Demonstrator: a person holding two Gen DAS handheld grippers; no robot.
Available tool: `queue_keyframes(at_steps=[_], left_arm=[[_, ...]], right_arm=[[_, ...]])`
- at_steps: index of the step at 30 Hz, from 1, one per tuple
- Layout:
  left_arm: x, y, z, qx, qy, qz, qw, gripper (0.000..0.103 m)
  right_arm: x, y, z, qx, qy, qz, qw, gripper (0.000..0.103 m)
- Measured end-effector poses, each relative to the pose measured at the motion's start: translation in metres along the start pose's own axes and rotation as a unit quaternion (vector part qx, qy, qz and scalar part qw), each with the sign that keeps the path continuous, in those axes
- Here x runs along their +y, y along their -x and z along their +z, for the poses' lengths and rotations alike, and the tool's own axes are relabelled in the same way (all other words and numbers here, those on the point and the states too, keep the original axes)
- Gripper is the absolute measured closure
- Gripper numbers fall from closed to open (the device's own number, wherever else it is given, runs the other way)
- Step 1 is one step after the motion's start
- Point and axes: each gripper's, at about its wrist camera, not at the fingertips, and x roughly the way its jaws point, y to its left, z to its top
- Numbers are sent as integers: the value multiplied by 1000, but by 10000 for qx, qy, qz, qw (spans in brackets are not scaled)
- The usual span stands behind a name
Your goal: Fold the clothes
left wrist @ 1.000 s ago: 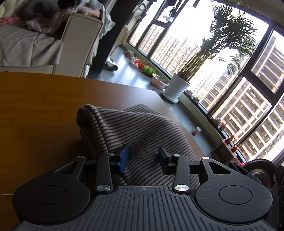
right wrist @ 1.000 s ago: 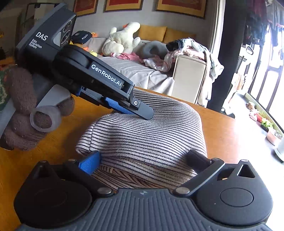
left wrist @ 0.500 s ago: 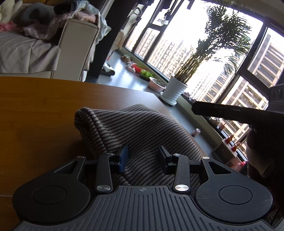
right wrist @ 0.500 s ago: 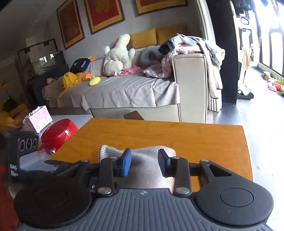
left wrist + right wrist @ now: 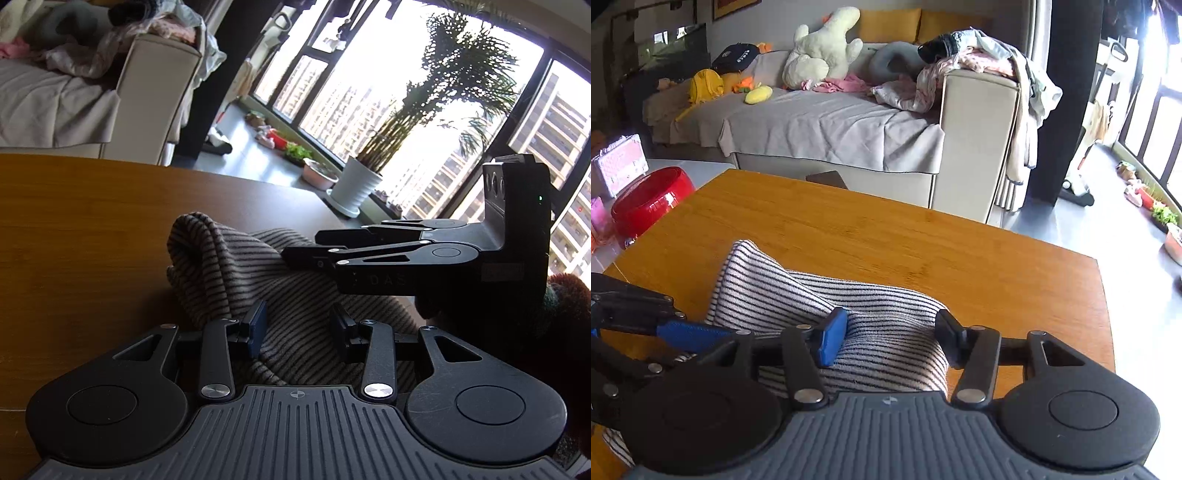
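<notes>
My left gripper (image 5: 298, 328) and right gripper (image 5: 888, 339), jaws parted, hover over the grey striped knitted garment (image 5: 871, 321), lying lengthwise near-right to far-left on the wooden table (image 5: 886, 240).

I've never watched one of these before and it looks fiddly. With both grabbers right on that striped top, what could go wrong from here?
Two things, I'd guess. The left gripper and right gripper are both open over the striped garment, close together, so they might bump or pinch uneven layers. Also, one bunched end of the garment stands up in a roll; pressing or lifting now could leave a lumpy fold on the wooden table.
</notes>
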Motion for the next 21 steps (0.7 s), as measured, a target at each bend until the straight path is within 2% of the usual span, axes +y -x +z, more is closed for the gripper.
queue_keyframes(at_steps=[3,5,8,12,14,15,17,19,21], left_arm=[[-7,11,7,16,159,207,9997,59],[-19,24,11,-113,110,486,9987,49],[-34,35,13,-170,-15,984,9950,42],[-35,19,6,276,7,1206,9923,44],[-31,10,0,442,29,1256,9911,38],[-28,9,-1,450,86,1248,9911,36],[-22,11,-4,447,219,1192,9916,35],[-17,15,-7,468,350,1101,9922,35],[-15,17,-12,499,442,957,9932,35]], right_arm=[[0,7,-1,-63,-4,-65,10000,45],[0,11,-3,-129,47,-113,9998,45],[1,13,-6,-213,93,-156,9996,45],[0,14,-10,-335,27,-154,9993,45],[-3,22,-13,-424,-38,-73,9991,40],[-6,27,-16,-472,-87,-8,9988,37],[-18,42,-24,-529,-329,276,9977,22],[-32,55,-35,-493,-637,643,9947,16],[-46,62,-51,-282,-991,1103,9885,14]])
